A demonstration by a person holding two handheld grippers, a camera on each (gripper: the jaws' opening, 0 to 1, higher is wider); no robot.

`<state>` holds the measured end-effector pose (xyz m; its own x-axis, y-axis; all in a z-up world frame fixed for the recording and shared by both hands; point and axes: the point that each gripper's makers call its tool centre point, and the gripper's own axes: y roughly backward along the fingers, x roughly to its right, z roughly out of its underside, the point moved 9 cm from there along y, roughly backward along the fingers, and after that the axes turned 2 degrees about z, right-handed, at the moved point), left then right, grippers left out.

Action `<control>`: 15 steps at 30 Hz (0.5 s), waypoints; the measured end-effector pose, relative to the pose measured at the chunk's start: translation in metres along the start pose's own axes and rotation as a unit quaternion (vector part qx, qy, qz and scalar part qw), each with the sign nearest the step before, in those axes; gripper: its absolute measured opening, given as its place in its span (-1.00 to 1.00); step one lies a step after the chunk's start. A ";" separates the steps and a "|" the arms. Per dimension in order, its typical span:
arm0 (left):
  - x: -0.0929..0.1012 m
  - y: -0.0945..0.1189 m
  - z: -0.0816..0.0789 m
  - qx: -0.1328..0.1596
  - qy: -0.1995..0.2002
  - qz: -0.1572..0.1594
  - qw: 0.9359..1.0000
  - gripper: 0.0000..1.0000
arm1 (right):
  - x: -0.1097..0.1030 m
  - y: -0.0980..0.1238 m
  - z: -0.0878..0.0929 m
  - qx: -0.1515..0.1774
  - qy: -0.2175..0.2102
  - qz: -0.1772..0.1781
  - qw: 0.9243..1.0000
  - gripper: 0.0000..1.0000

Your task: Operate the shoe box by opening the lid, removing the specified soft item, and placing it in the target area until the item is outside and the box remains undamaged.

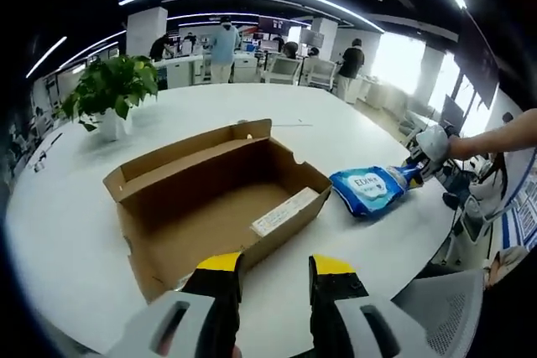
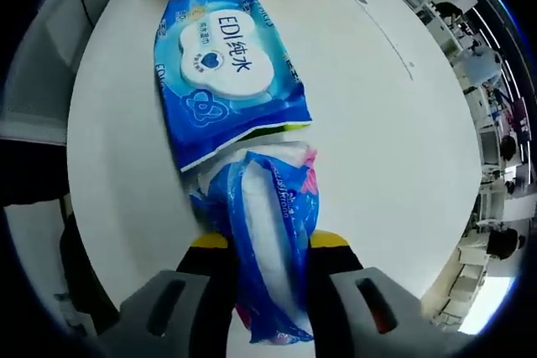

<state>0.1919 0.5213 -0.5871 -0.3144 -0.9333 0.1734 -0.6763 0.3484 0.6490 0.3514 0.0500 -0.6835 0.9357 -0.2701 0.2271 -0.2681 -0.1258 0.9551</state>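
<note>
From the right gripper view I see my right gripper (image 2: 268,245) clamped on the crumpled tail end of the wet-wipes pack (image 2: 228,73), with the blue film bunched up between the two jaws. The rest of the pack lies flat on the white worktop (image 2: 386,140), label side up, just beside the cardboard shoe box (image 1: 214,199) and fully outside it.

In the left gripper view the shoe box sits open with its lid folded back; I can make out nothing inside but a white label on the floor of the box. My left gripper (image 1: 273,270) hangs just short of the box's near wall with its jaws apart and nothing between them.

I judge the pack soft and floppy, with a slick plastic skin that could slide or stretch if I pull on the end seal alone. It looks moderately heavy for its film, being full of moist sheets. A hold across the flat body, near the middle, would carry it more surely than this pinch at the gathered end.
</note>
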 end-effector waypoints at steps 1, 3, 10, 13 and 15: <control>0.000 0.001 0.001 -0.001 0.001 -0.002 1.000 -0.38 | 0.002 -0.001 0.000 0.000 0.000 0.001 1.000 -0.43; -0.002 0.001 0.001 0.000 0.005 -0.005 1.000 -0.38 | 0.004 -0.002 -0.001 0.002 -0.003 0.000 1.000 -0.42; -0.001 -0.001 0.001 -0.001 0.006 -0.007 1.000 -0.38 | 0.003 -0.006 -0.003 0.005 0.018 -0.007 1.000 -0.35; 0.000 -0.002 0.001 -0.002 0.006 -0.006 1.000 -0.38 | 0.003 -0.007 -0.003 0.006 0.022 -0.008 1.000 -0.31; -0.001 -0.003 0.001 -0.002 0.006 -0.005 1.000 -0.38 | 0.005 -0.007 -0.002 0.006 0.025 -0.007 1.000 -0.28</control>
<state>0.1936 0.5212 -0.5901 -0.2999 -0.9377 0.1758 -0.6767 0.3389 0.6536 0.3582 0.0521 -0.6891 0.9495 -0.2203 0.2236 -0.2577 -0.1404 0.9560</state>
